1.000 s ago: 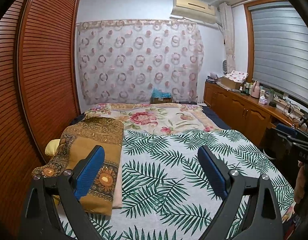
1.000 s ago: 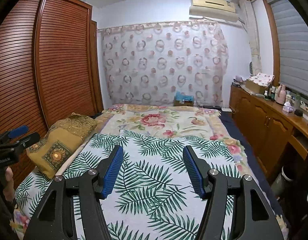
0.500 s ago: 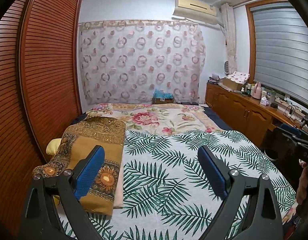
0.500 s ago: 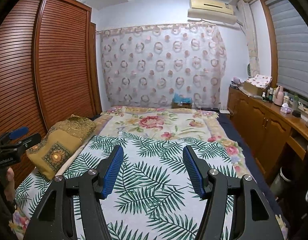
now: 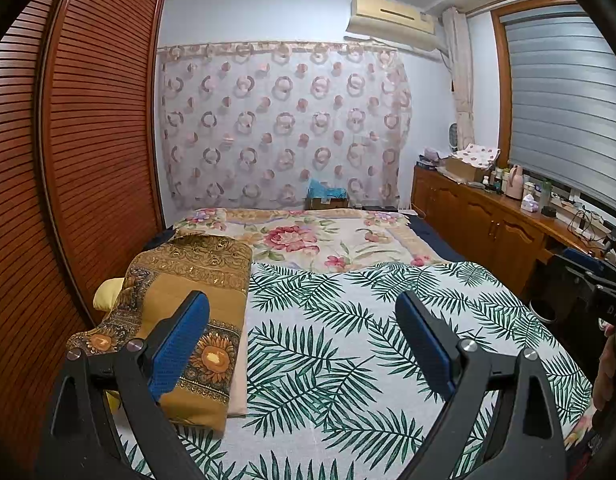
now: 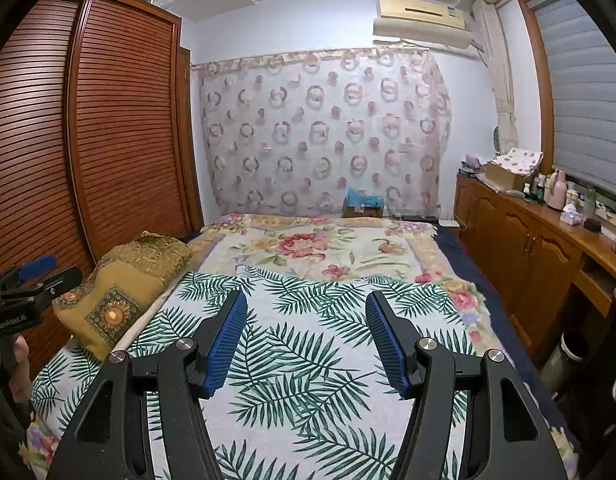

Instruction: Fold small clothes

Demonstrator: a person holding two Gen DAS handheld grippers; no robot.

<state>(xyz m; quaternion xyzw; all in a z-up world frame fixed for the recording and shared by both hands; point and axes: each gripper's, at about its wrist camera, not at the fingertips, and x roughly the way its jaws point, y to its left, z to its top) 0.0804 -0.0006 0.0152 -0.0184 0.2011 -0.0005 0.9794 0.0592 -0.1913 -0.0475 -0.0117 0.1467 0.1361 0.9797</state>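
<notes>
No small garment shows in either view. My left gripper (image 5: 300, 308) hovers open above the palm-leaf bedspread (image 5: 327, 340), its blue pads (image 5: 180, 344) wide apart with nothing between them. My right gripper (image 6: 306, 304) also stands open over the same bedspread (image 6: 308, 380), empty between its blue pads (image 6: 224, 344). Each gripper shows in the other's view: the left gripper (image 6: 28, 284) at the left edge, held by a hand, and the right gripper (image 5: 587, 276) at the right edge.
A folded brown patterned blanket (image 5: 188, 280) lies along the bed's left side by the slatted wooden wardrobe (image 5: 88, 140). A floral blanket (image 6: 315, 244) covers the far half of the bed. A wooden cabinet (image 6: 527, 240) with bottles runs along the right wall.
The right wrist view has shifted very slightly; both grippers keep the same opening and hold nothing.
</notes>
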